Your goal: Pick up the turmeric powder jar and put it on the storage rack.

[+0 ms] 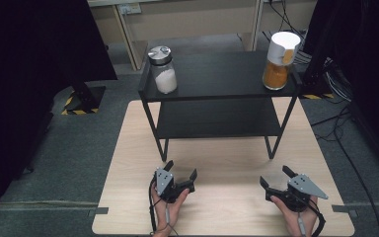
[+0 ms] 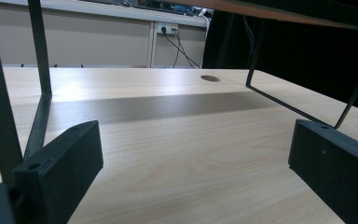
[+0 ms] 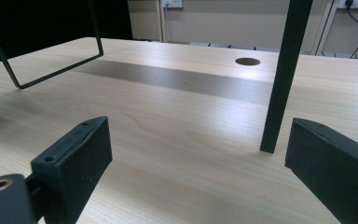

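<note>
surface (image 1: pixel 128 163) is light wood, black two-tier shelf (image 1: pixel 217 74) standing at its far half. on the shelf's top tier: jar of white powder (image 1: pixel 163 70) at far left, jar of orange powder (image 1: pixel 279 60) at far right, well apart, both upright. left gripper (image 1: pixel 180 176) and right gripper (image 1: pixel 274 178) rest on the near surface, jaws spread wide, holding nothing; both short of the shelf legs. judgement: step in hand is the reach up to a jar. take each jar with the gripper on its own side, lift clear of the shelf's front edge first, approach level, close on the glass body below the lid, not the cap. watch the front legs; the right gripper view has one just ahead.
</note>
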{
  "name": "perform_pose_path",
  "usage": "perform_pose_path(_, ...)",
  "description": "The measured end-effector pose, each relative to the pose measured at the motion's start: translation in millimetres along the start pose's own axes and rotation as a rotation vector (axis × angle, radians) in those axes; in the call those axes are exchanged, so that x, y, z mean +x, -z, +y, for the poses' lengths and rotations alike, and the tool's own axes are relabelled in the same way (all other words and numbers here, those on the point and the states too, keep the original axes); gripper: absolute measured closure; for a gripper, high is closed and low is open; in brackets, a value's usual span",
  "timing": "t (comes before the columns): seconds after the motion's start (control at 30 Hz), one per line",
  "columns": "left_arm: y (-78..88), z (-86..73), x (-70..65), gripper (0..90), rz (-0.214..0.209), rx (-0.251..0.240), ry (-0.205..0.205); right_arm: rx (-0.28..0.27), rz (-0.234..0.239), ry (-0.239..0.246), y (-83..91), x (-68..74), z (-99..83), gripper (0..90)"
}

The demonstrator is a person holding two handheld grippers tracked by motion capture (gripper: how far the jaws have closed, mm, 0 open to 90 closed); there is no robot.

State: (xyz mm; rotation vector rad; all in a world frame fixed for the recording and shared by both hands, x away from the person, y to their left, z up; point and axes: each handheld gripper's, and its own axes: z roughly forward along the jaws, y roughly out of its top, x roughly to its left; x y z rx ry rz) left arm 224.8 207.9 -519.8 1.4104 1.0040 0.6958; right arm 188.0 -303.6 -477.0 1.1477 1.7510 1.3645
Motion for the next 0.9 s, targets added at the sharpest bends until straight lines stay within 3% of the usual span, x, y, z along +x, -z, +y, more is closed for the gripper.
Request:
perform_pose_path(0.47,-0.1,0.4,0.8,2.4,-0.003,0.002,0.002,0.040,0.007,0.008,-6.9,0.3,-4.1,7.0)
perform_pose_path(0.9,-0.3,0.6,0.9,2.3,-0.005,0.003,0.002,0.031,0.012,-0.005,-6.3,-2.2,-5.5,6.5)
